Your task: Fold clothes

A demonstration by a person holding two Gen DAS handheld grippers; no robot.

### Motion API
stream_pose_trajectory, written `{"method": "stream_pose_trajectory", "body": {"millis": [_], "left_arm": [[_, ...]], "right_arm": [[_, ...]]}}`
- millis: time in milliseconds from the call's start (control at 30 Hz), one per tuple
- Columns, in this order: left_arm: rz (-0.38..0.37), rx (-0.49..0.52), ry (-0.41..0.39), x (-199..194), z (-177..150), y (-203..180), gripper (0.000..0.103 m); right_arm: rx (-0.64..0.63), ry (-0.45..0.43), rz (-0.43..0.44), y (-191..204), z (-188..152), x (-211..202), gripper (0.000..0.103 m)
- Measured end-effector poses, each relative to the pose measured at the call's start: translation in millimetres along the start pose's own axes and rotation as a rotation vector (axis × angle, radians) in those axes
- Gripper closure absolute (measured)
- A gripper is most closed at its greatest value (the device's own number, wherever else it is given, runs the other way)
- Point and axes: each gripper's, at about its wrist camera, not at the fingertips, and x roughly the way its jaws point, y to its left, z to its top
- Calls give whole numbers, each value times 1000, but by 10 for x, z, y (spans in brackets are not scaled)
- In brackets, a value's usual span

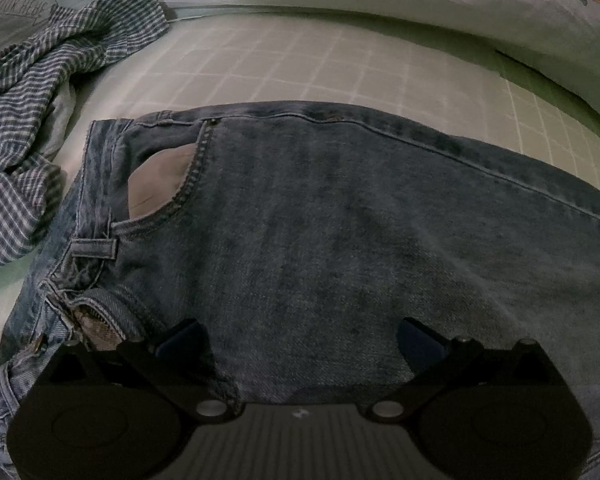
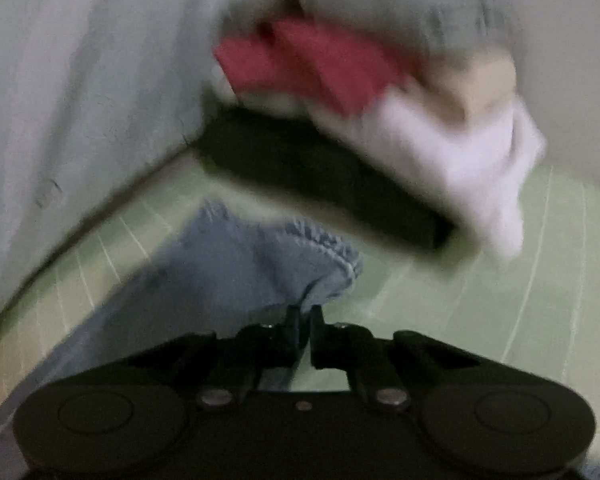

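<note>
Spread wide, the left gripper (image 1: 300, 340) was held low over the jeans (image 1: 320, 220), which lay flat on the checked bedsheet (image 1: 300, 64) beside a crumpled gingham shirt (image 1: 40, 92); the waistband should be pinned there. Through the blurred right wrist view, the right gripper (image 2: 305, 320) appeared clamped on the jeans' hem (image 2: 324, 276); it should be carried evenly toward the waistband.
</note>
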Motion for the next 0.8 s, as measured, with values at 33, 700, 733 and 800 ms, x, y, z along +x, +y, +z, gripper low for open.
{"method": "stream_pose_trajectory", "body": {"millis": [33, 700, 733, 800], "left_arm": [[-2, -1, 1, -3, 3, 3, 0], [-122, -89, -87, -368, -207, 300, 0], [-123, -84, -105, -435, -272, 329, 0], [-116, -64, -129, -550, -420, 366, 0]], "right_arm": [[-35, -50, 0, 39, 60, -125, 99], [-155, 159, 51, 51, -543, -904, 12], [-157, 175, 72, 60, -624, -992, 11], [-142, 208, 114, 16, -778, -1127, 10]]}}
